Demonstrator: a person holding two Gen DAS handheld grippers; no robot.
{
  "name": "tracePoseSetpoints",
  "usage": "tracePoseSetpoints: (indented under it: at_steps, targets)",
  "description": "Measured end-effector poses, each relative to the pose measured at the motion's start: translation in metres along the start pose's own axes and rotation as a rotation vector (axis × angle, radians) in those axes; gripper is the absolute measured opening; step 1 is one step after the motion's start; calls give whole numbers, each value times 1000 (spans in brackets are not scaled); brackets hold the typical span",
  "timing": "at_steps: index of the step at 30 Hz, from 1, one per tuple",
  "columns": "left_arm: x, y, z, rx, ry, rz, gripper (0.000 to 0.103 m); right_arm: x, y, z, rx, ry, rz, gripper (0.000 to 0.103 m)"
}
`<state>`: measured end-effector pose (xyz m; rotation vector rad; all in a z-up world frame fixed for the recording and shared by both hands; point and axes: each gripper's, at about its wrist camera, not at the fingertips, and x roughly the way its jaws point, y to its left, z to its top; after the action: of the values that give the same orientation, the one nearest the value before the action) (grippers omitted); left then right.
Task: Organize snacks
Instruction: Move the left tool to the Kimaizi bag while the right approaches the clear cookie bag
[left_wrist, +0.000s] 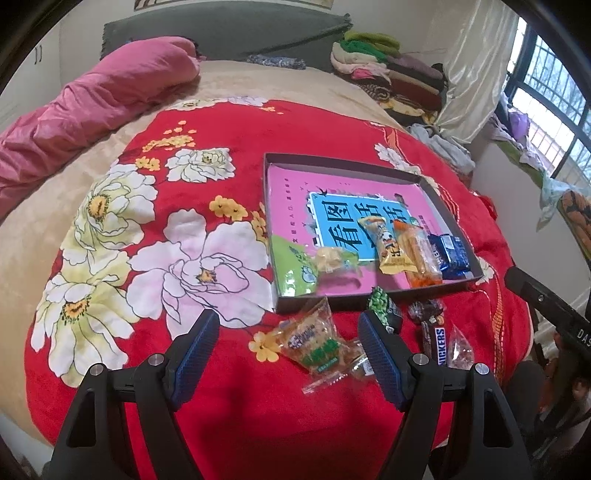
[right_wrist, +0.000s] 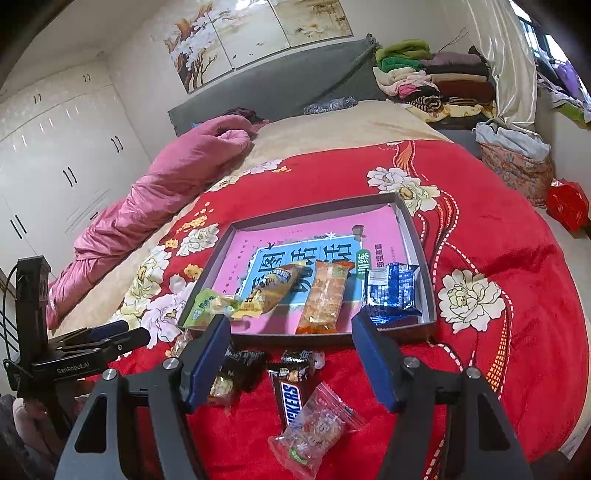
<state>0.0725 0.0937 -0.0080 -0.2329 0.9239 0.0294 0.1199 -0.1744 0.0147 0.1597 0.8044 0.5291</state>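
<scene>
Both grippers hang over the bed (left_wrist: 229, 424) with their jaws spread and nothing between the pads, so this looks like the moment of choosing the next snack to put in the box, not of carrying one. The shallow box (right_wrist: 413, 236) lies beyond the jaws in both views, and it already holds four snacks in a row near its closer wall: a small green-and-yellow packet (right_wrist: 207, 306), a yellow bar (right_wrist: 269, 291), an orange bar (right_wrist: 325, 295) and a blue packet (right_wrist: 391, 291). The other snacks are loose on the red blanket, between the box and the jaws. Under the left gripper (left_wrist: 288, 332) lies a clear packet with green print (left_wrist: 314, 343), just in the gap between its jaws and a little nearer to the right one; a dark green packet (left_wrist: 384, 306) sits at the tip of that right jaw. Under the right gripper (right_wrist: 290, 336) the chocolate bar (right_wrist: 288, 398) lies lengthwise in the gap, with a small clear bag of red print (right_wrist: 314, 432) partly over its near end and a dark wrapped sweet (right_wrist: 299, 362) at its far end. I judge the task roughly half done, because about as many snacks are outside the box as inside. The next move calls for lowering one gripper straight onto a single packet, closing on its body and not only on the thin crinkled edge. The snacks are crowded, so the jaws may catch two at once or push a neighbour away.
</scene>
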Motion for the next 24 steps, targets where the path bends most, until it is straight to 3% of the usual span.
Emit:
tracePoseSetpoints:
  at_steps: [10, 24]
  targets:
    - [11, -5, -10, -4, 45, -19, 79, 2, -9, -12, 31, 41, -39, 68]
    - [32, -9, -22, -27, 99, -30, 79, 19, -27, -48, 164, 189, -23, 68]
